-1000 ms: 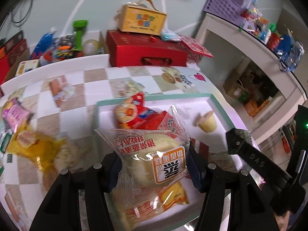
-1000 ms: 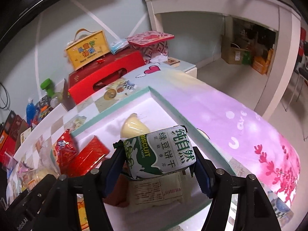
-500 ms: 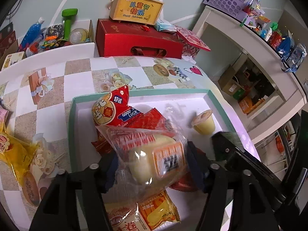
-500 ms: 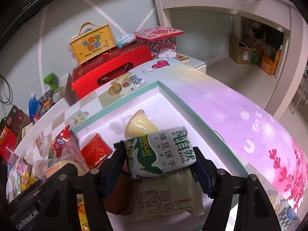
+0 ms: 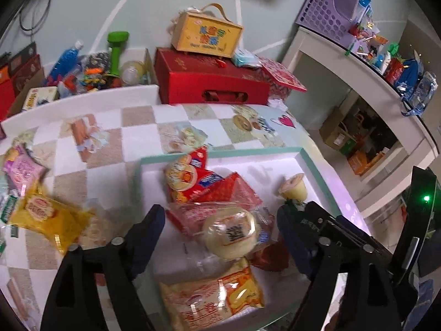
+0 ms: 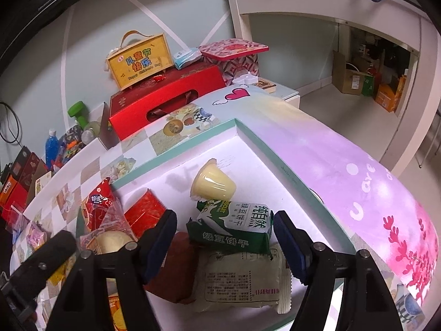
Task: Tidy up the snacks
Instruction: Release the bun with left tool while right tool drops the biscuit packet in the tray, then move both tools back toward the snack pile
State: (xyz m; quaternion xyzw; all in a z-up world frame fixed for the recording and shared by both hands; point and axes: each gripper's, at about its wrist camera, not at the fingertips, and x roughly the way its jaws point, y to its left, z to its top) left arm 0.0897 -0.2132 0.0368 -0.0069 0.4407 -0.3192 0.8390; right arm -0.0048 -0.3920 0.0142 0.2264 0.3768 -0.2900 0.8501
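Note:
A white tray with a teal rim holds several snacks. My left gripper is open above it; the clear-wrapped round bun lies loose in the tray between its fingers, on red packets. My right gripper is open too; the green-and-white biscuit pack lies free between its fingers, on a pale packet. A yellow jelly cup lies further in. An orange pack lies at the tray's near edge.
Loose snacks lie on the checked tablecloth left of the tray: a yellow pack and a pink pack. A red gift box with a yellow box on it stands behind. A white shelf is at the right.
Both grippers have opened. The bun dropped from the left gripper into the tray, and the biscuit pack dropped from the right gripper onto the pale packet.

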